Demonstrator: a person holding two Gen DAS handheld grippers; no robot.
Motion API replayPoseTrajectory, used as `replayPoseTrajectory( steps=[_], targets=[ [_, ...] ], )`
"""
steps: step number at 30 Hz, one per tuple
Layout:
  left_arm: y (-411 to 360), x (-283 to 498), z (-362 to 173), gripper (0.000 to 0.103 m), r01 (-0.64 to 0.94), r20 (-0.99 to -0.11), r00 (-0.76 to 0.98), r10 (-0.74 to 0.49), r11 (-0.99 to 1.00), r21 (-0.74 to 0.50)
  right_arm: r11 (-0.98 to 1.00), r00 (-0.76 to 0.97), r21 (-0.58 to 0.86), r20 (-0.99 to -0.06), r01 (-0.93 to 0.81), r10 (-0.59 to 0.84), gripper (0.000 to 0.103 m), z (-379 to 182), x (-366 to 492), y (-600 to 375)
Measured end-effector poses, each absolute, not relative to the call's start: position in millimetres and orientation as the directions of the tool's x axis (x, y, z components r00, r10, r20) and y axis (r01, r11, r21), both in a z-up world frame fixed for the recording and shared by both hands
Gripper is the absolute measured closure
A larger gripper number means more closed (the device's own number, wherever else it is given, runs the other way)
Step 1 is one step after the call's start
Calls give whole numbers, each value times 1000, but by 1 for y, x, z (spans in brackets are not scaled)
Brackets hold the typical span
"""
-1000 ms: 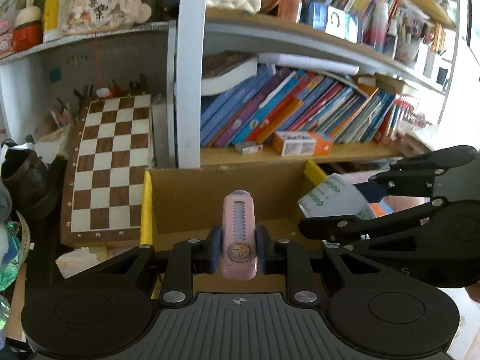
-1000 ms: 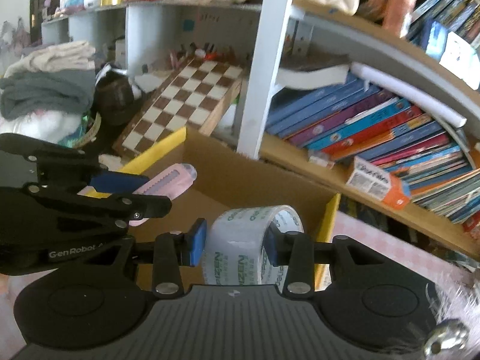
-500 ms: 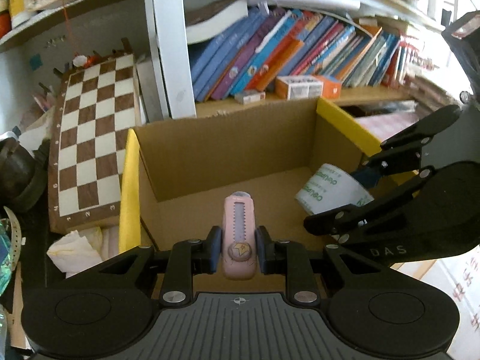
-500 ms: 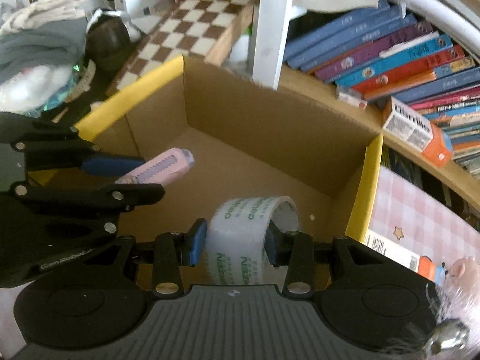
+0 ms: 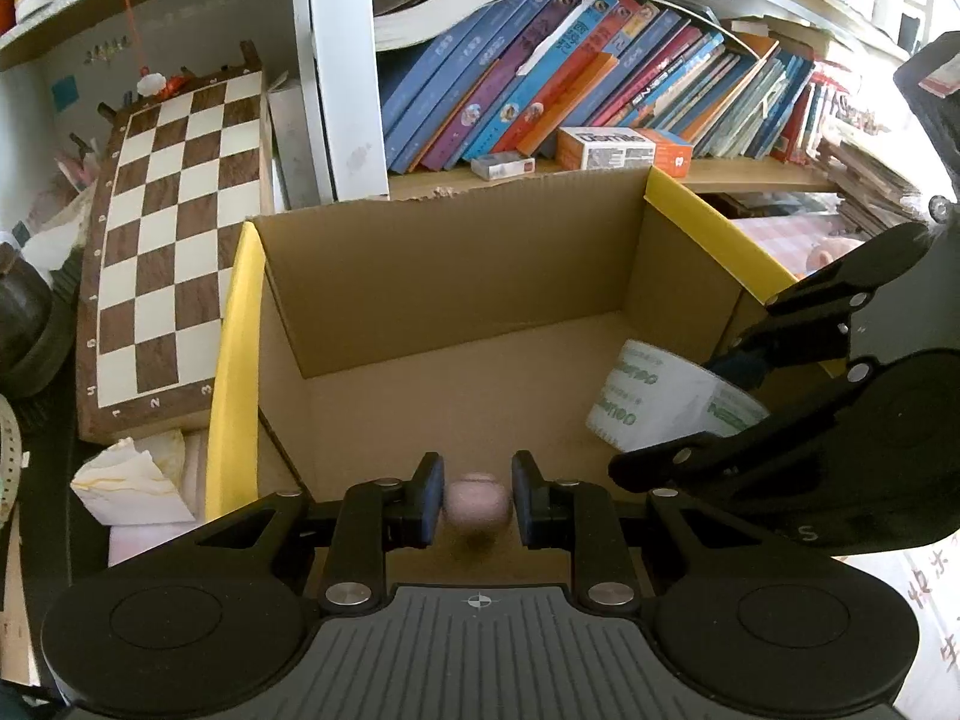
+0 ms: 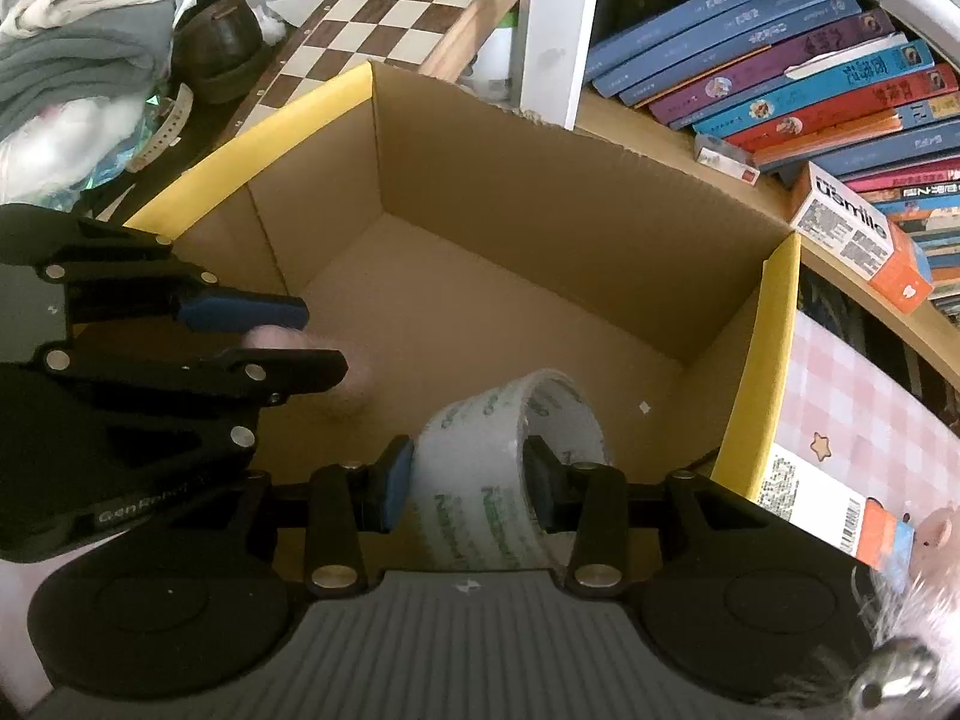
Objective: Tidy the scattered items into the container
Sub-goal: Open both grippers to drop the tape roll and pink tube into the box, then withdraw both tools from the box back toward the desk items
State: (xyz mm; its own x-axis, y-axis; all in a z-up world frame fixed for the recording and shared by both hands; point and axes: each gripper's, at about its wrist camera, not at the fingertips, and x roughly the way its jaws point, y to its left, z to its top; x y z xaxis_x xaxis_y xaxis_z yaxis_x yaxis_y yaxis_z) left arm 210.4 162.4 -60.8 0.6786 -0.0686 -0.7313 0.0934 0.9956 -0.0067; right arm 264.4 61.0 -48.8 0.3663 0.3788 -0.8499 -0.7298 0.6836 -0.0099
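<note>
Bookshelf and chessboard (image 5: pixel 174 240) behind cardboard box (image 5: pixel 480 276) | change: pink item (image 5: pixel 477 501), blurred at frame bottom, now looks slipped low between left claw (image 5: pixel 477 504), near-shut, perhaps dropping | right claw (image 6: pixel 471 480) clamps tape roll (image 6: pixel 510 450) inside box | count: one box, one roll, one pink item

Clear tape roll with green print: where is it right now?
The clear tape roll with green print sits clamped in the right hand-held gripper, low inside the yellow-edged cardboard box, near its right wall.
</note>
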Motion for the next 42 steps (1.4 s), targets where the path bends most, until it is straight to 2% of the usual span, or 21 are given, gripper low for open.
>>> replayPoseTrajectory(
  steps=[7,16,21,29,35,42],
  targets=[
    [163,209,-58,78,91,-727,683,-65,996,-4,681,381,-21,-841,-732,384,61,-44,262,60],
    [165,197,-43,70,68,-696,716,-54,998,-7,694,415,-14,-810,-720,414,46,-28,254,52],
    [165,188,-35,56,49,-677,735,-42,999,-9,706,435,-6,-791,-708,429,41,-18,247,43],
    [162,169,-20,52,39,-642,765,-41,999,-18,728,480,-5,-755,-685,447,37,-2,230,29],
    [157,151,-4,39,55,-603,796,-59,998,-26,763,538,0,-710,-646,455,35,12,213,12],
    [148,131,8,35,86,-571,816,-87,996,-29,811,591,23,-673,-585,445,35,21,194,-10]
  ],
)
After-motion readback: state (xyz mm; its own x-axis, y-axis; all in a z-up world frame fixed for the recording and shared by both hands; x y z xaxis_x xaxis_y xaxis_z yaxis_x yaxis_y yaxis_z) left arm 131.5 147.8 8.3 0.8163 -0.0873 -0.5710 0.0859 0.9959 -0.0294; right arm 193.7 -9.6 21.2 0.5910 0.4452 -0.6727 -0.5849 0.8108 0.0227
